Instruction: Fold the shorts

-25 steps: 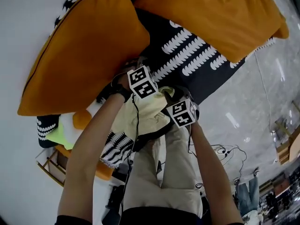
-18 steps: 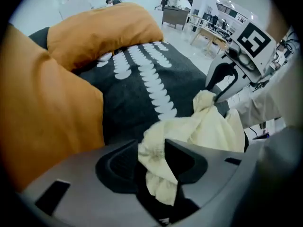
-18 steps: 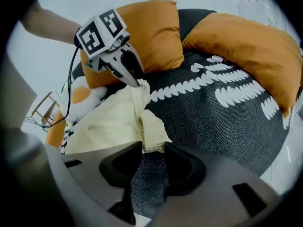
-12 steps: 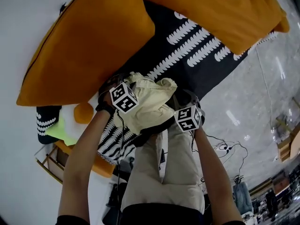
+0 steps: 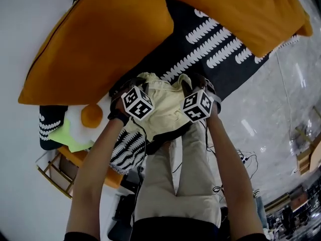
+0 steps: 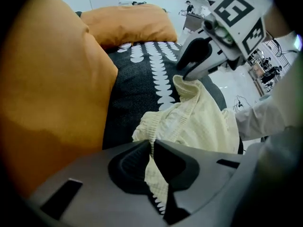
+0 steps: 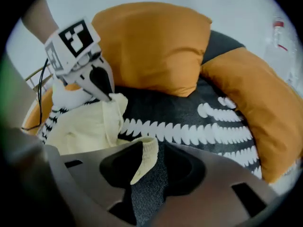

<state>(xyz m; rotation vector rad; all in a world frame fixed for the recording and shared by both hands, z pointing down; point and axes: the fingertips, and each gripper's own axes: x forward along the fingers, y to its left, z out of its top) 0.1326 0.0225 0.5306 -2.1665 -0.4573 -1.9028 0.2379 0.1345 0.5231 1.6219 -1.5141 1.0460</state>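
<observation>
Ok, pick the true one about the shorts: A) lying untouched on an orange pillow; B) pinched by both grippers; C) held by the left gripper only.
B: the left gripper, whose jaws have just been closing, and the right gripper each clamp an edge of the pale yellow shorts.

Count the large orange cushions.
2. One cushion lies at the picture's left, beside the shorts; the second cushion lies at top right. Others may be hidden.
</observation>
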